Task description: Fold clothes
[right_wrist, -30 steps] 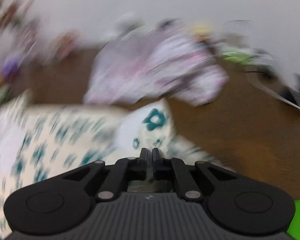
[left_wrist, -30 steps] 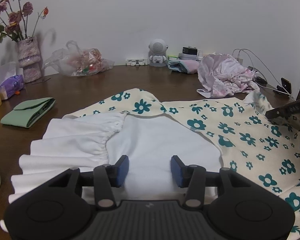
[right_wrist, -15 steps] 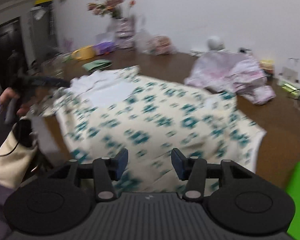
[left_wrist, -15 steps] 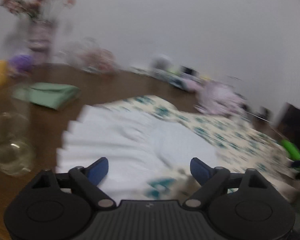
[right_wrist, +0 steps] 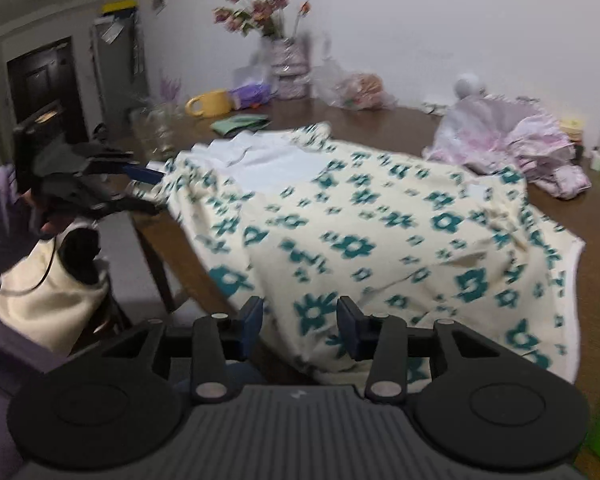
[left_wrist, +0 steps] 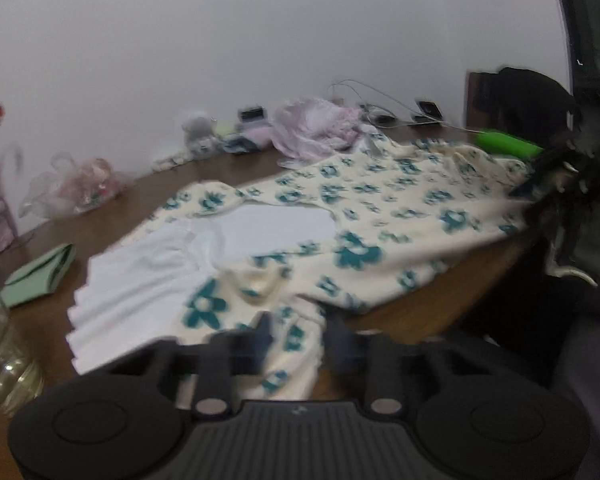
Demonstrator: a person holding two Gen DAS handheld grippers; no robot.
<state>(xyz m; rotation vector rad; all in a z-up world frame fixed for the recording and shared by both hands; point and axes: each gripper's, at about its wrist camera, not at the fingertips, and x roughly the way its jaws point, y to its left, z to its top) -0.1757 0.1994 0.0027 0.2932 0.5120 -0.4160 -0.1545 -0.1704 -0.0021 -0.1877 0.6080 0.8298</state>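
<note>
- The cream garment with teal flowers [right_wrist: 352, 216] lies spread over the brown surface [right_wrist: 380, 128], its white lining [left_wrist: 276, 228] showing at the neck, with its near edge draped over the surface's edge.
- The left tool [left_wrist: 296, 340] sits at a floral corner of the garment; its jaws are closing, a strip of the fabric lies between them, and blur hides whether the pads press on it.
- The right tool [right_wrist: 298, 320] hangs over the draped edge, with its blue pads [right_wrist: 254, 318] apart and closing; flowered cloth lies in the gap beyond them, touching neither pad.
- Seen from the right tool, the left tool is far to the left, at the garment's other corner.
- Ahead of the left tool and to its left lie a folded green cloth [left_wrist: 40, 276] and a glass jar [left_wrist: 0, 352] close by.
- Beyond the garment from the right tool, a crumpled pink garment [right_wrist: 508, 140] lies ahead to the right.
- Farther ahead stand a yellow mug [right_wrist: 210, 103] and a vase of flowers [right_wrist: 284, 64] by the wall, with a plastic bag [right_wrist: 356, 88] just right of the vase.
</note>
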